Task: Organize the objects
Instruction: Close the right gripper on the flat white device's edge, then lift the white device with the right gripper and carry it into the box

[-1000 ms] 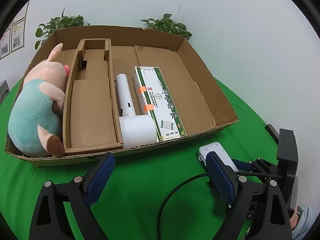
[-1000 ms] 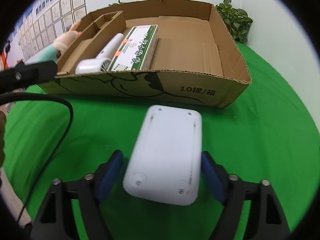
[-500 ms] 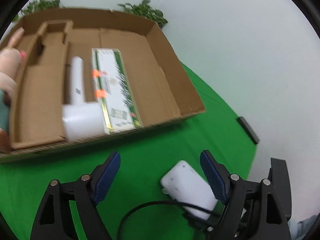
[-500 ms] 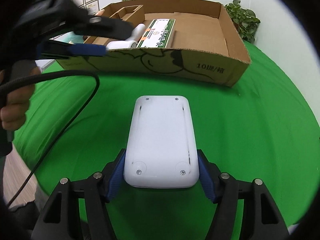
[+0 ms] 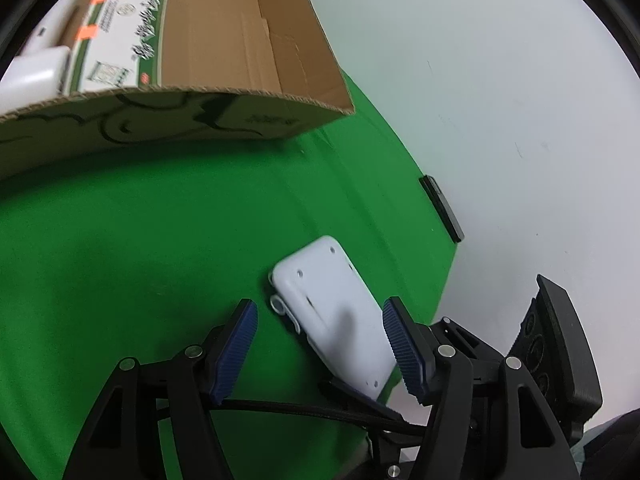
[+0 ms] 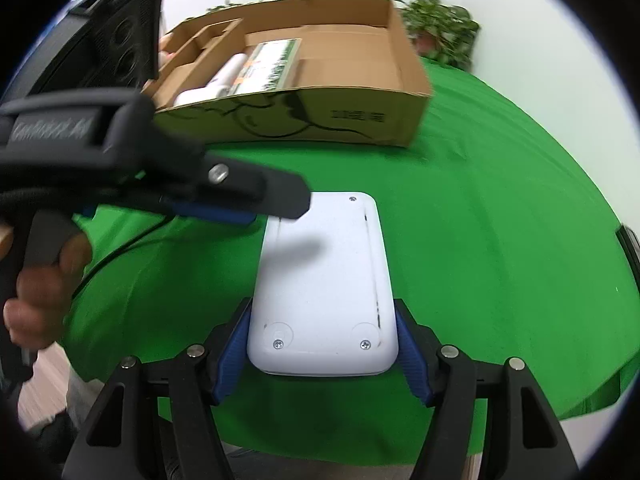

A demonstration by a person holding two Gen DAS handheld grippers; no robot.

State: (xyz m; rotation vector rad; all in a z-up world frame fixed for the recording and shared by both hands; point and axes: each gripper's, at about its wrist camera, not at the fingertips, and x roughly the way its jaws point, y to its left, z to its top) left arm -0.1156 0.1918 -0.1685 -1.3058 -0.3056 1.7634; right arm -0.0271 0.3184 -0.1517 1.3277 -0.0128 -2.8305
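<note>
In the left wrist view, the left gripper pointed down at the green cloth, its jaws closing around the white device. The right blue pad lay at the device's edge; the left pad stood clear of it, so the grip was not made. The cardboard box sat far left, holding a green-and-white carton and a white appliance.

In the right wrist view, the right gripper pinched the near end of the white device, both blue pads pressed on its sides above the cloth. The left gripper reached in from the left, a person's hand on its handle. The box stood beyond, with a potted plant at far right.
</note>
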